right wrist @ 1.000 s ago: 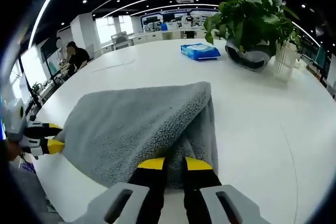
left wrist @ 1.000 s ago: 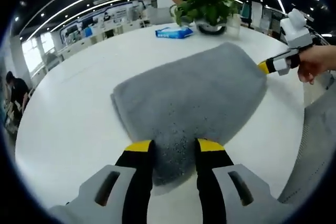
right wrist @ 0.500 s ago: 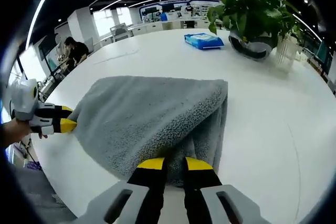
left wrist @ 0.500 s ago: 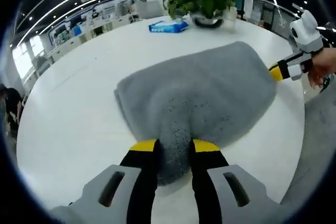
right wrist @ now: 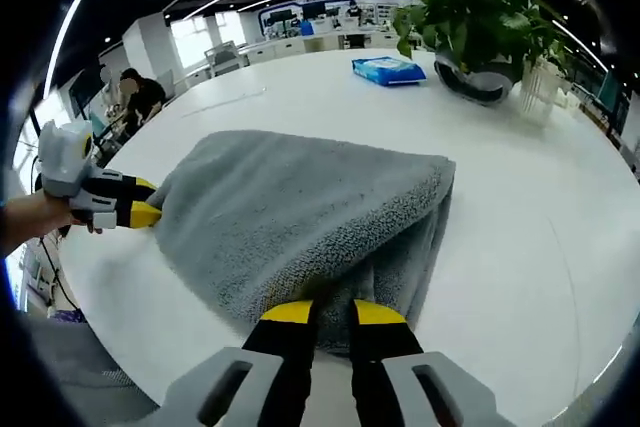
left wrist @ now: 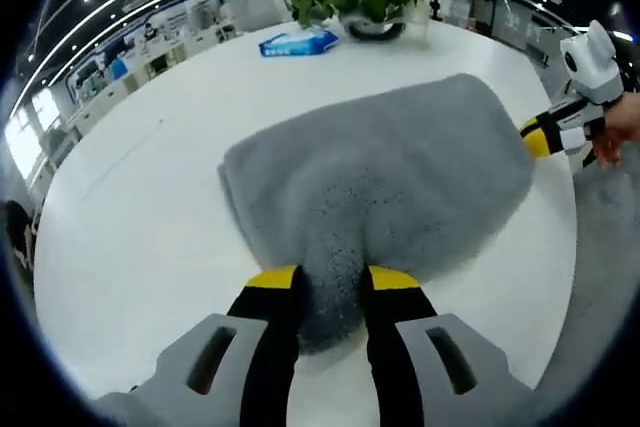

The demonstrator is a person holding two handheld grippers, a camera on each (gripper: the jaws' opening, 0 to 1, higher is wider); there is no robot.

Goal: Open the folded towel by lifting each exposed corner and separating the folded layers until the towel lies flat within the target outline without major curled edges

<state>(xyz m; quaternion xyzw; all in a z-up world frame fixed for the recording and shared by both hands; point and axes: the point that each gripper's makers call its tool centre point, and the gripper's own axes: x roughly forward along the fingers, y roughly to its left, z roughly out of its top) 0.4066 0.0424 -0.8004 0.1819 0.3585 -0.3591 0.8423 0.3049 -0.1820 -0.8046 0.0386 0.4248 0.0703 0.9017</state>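
Towel (left wrist: 385, 177), grey and fluffy, lies spread but still doubled over on the white round table (left wrist: 140, 207), with its near end bunched up off the surface where it is gripped. In the left gripper view the left gripper (left wrist: 327, 282) has its yellow-tipped jaws pressed onto a raised fold of the towel at the corner nearest the camera, the cloth pinched between them. At the far right of the towel in that view, the right gripper (left wrist: 545, 137) bites the opposite corner, with a hand (left wrist: 622, 129) just behind it.

In the right gripper view the towel (right wrist: 290, 212) shows two layers, the upper one folded over the lower along the right edge. The right gripper (right wrist: 322, 312) has its jaws nearly together, clamped on the near corner of the cloth. At the towel's left corner the left gripper (right wrist: 140, 212) pinches the edge, held by a hand (right wrist: 30, 219).

Beyond the towel on the table stands a potted plant (right wrist: 480, 27) in a dark round pot, and beside it lies a blue packet (right wrist: 388, 69). Past the table a seated person (right wrist: 140, 97) is in the office background.
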